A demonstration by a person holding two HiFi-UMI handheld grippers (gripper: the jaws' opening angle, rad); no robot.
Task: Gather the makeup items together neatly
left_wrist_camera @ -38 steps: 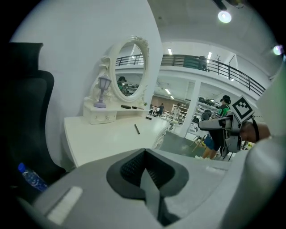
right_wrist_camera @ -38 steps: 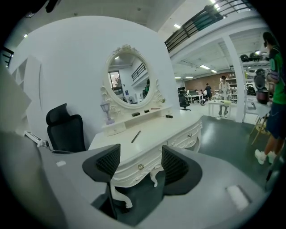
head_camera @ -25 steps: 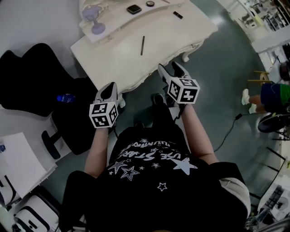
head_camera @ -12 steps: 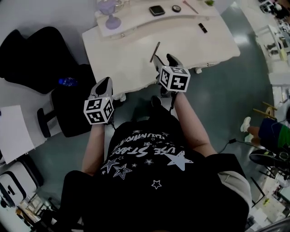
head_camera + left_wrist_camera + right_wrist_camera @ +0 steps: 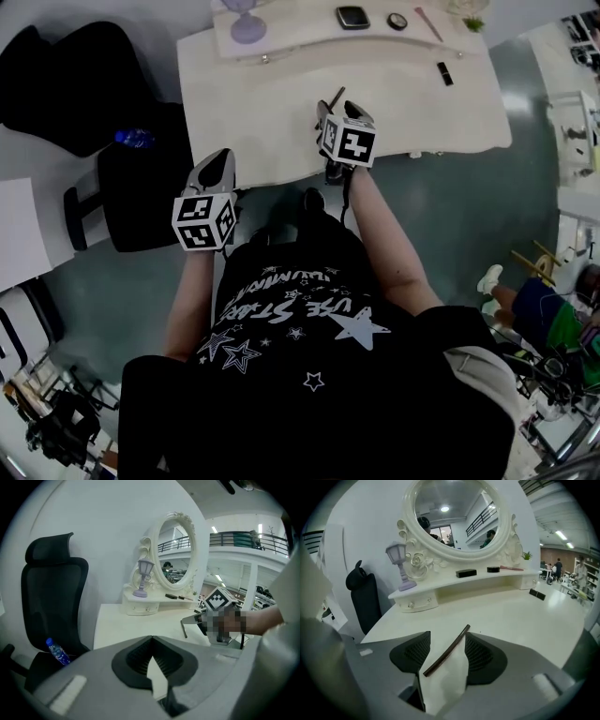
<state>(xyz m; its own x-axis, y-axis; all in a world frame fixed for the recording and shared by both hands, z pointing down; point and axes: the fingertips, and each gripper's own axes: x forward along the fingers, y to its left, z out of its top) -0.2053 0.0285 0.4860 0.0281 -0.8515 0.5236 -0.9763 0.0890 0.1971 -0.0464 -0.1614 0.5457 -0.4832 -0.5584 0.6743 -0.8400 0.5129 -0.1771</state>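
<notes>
A thin brown pencil [image 5: 446, 651] lies on the white dressing table [image 5: 262, 103], right between the spread jaws of my right gripper [image 5: 449, 641]; no pad touches it. In the head view only the pencil's far end [image 5: 336, 95] shows past that open gripper [image 5: 330, 109]. On the shelf under the mirror sit a black compact [image 5: 352, 17], a small round pot [image 5: 397, 21] and a pink pencil [image 5: 429, 23]. A short black stick [image 5: 444, 73] lies on the tabletop at the right. My left gripper [image 5: 219, 161] is shut and empty at the table's front edge.
An oval mirror [image 5: 457, 513] and a purple lamp [image 5: 401, 566] stand at the table's back. A black office chair [image 5: 66, 75] with a blue water bottle [image 5: 131, 138] on its seat stands left of the table. People move about in the background at the right.
My right gripper has moved forward over the table until its jaws flank the brown pencil. The left gripper has stayed near the table's front edge. The head view has swung.
</notes>
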